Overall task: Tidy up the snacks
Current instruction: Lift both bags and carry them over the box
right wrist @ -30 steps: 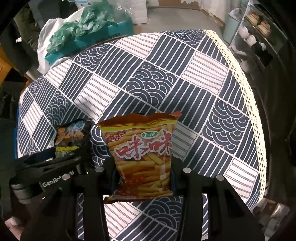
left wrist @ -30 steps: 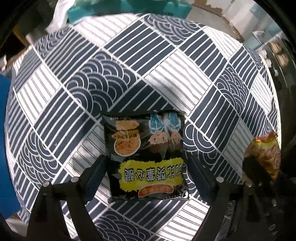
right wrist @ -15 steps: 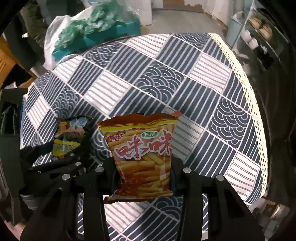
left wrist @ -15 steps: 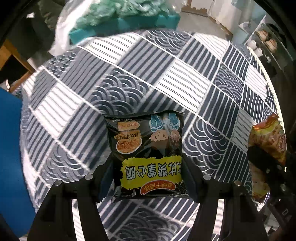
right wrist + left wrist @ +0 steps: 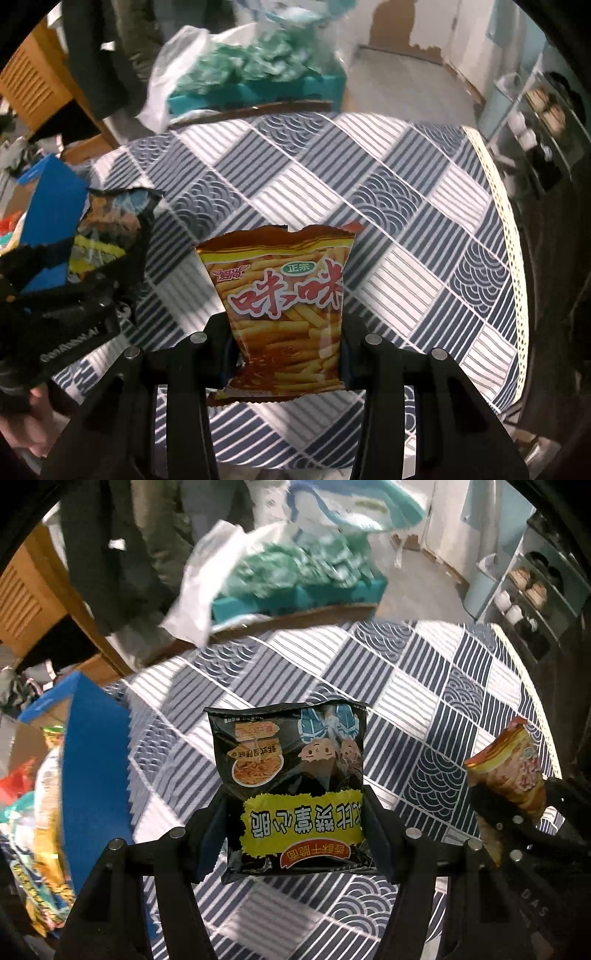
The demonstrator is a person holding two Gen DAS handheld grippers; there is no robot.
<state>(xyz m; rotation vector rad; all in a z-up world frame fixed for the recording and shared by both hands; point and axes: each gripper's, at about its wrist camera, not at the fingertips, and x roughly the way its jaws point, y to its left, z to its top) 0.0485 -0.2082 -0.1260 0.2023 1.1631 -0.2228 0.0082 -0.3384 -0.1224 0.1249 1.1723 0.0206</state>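
Note:
My left gripper (image 5: 295, 823) is shut on a black snack packet (image 5: 291, 771) with a yellow label and holds it lifted above the table. My right gripper (image 5: 284, 343) is shut on an orange snack packet (image 5: 284, 295) with red characters, also lifted. The orange packet shows at the right of the left wrist view (image 5: 506, 775). The black packet shows at the left of the right wrist view (image 5: 107, 229). A blue box (image 5: 92, 768) with several snack bags inside stands at the left table edge.
The table wears a navy and white patterned cloth (image 5: 388, 206). Beyond its far edge are a teal crate with green bags (image 5: 295, 579) and a white plastic bag (image 5: 199, 590). A wooden cabinet (image 5: 33, 590) is at the far left. Shelves (image 5: 532, 590) stand at the right.
Both grippers have risen with their packets and the views have tilted up, bringing in the room behind. The left gripper closed on the black packet and lifted it off the cloth. The blue box came into view.

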